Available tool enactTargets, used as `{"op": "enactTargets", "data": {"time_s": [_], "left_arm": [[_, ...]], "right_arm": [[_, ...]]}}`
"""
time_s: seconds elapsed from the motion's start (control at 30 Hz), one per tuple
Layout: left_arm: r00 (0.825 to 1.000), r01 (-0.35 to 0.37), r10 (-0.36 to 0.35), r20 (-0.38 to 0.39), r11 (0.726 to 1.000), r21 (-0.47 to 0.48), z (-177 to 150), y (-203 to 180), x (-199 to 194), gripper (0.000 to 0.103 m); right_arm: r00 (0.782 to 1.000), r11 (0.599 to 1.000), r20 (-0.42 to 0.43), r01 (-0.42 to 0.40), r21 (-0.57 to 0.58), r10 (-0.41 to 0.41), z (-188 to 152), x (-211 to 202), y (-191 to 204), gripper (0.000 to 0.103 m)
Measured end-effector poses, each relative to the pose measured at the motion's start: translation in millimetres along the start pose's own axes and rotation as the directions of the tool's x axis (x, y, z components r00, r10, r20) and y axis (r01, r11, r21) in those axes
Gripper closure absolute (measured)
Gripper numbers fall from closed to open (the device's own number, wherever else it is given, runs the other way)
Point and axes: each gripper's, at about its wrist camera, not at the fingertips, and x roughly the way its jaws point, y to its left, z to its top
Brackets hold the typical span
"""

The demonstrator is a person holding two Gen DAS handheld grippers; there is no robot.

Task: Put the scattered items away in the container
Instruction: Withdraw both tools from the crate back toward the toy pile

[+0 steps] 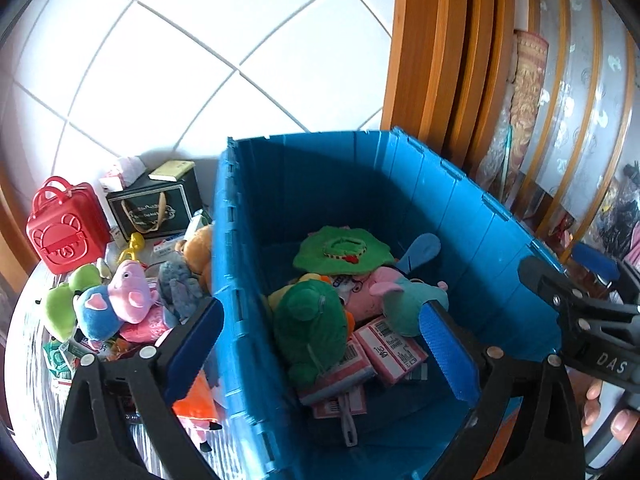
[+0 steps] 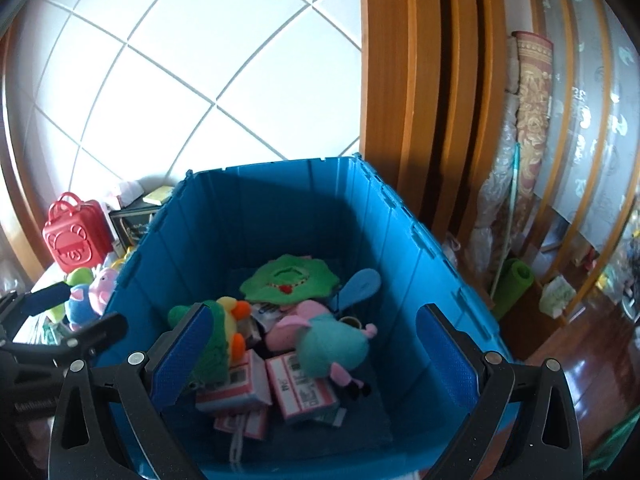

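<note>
We record 1 blue crate (image 2: 400,240), open-topped, standing against the white tiled wall (image 2: 200,60) with a wooden door frame (image 2: 400,80) at its far right corner. Contents, on the crate floor: 1 flat green plush (image 2: 289,280) toward the far wall; 1 teal-bodied pink pig plush (image 2: 332,344) near the middle; 1 dark green plush (image 1: 310,328) toward the left wall; 2 or more pink and white boxes (image 2: 300,388) at the near side, partly under the plush. Outside the crate, along its left wall: 1 blue-bodied pink pig plush (image 1: 112,300), 1 light green plush (image 1: 64,304), 1 grey plush (image 1: 180,288), 1 red toy case (image 1: 66,228) and 1 black gift bag (image 1: 156,204) toward the wall. Our left gripper (image 1: 320,344) hangs over the crate's left wall, fingers wide apart with nothing between them. Our right gripper (image 2: 316,356) hangs over the crate interior, fingers likewise wide apart and empty.
</note>
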Motion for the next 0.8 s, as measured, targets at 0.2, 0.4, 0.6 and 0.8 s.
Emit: {"op": "enactTargets", "data": {"time_s": [0.2, 0.4, 0.6, 0.8], "left_arm": [[0.997, -0.004, 0.007, 0.076, 0.999, -0.035, -23.9, 24.7, -21.4, 0.001], [0.987, -0.026, 0.036, 0.156, 0.998, -0.064, -52.2, 37.2, -49.4, 0.001], [0.975, -0.071, 0.094, 0.203, 0.991, -0.117, -78.0, 38.7, -72.8, 0.001], [0.957, -0.167, 0.209, 0.201, 0.964, -0.206, -107.1, 43.4, -97.3, 0.001]], "right_arm": [[0.998, 0.999, 0.056, 0.041, 0.002, -0.041, -29.3, -26.8, 23.0, 0.0], [0.99, 0.999, 0.137, 0.044, -0.008, -0.042, -54.2, -52.0, 41.9, 0.0], [0.978, 0.999, 0.208, -0.02, -0.035, 0.027, -64.5, -71.4, 50.6, 0.0], [0.975, 0.993, 0.198, -0.086, -0.082, 0.1, -77.2, -74.8, 56.3, 0.0]]}}
